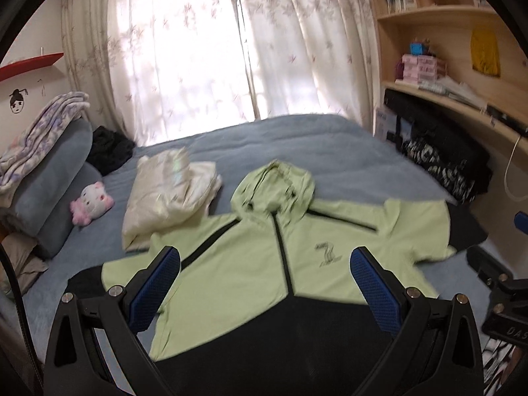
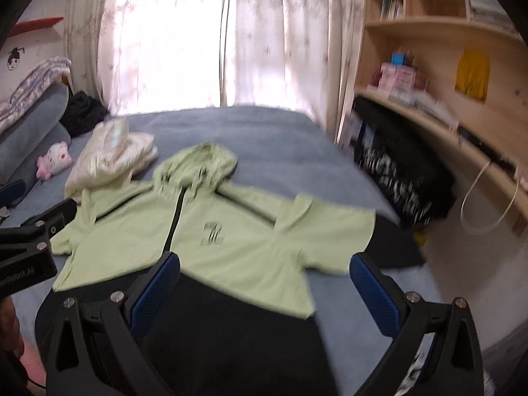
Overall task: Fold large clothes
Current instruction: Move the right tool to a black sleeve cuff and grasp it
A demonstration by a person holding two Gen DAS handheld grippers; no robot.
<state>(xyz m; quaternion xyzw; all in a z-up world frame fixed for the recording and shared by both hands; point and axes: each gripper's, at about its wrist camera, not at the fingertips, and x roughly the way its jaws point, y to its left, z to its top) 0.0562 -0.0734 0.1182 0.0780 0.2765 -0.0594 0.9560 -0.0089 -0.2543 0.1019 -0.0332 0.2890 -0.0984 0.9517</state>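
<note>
Nearest the cameras, the left gripper (image 1: 265,283) hangs with its blue-padded fingers (image 1: 155,283) spread wide and nothing between them, poised above the black lower half of the light-green and black hooded zip jacket (image 1: 250,250). The right gripper (image 2: 264,290) is likewise released and empty, over that same black lower part toward the jacket's right side. The jacket lies flat, front up and zipped, on the blue-grey bed cover (image 1: 297,138), both sleeves stretched out sideways and its hood pointing away toward the window. Just beyond the jacket's left shoulder, touching its sleeve, sits a cream, loosely folded garment pile (image 1: 168,188). Further left of the jacket, a small pink and white plush toy (image 1: 92,201) rests against grey pillows (image 1: 56,165), with a crumpled black cloth (image 1: 110,148) behind it. To the jacket's right, off the bed, stands a light wooden shelf unit (image 1: 439,16). Beyond the hood, at the far edge of the bed, pale flower-printed curtains (image 1: 204,43) hang bright with daylight.
</note>
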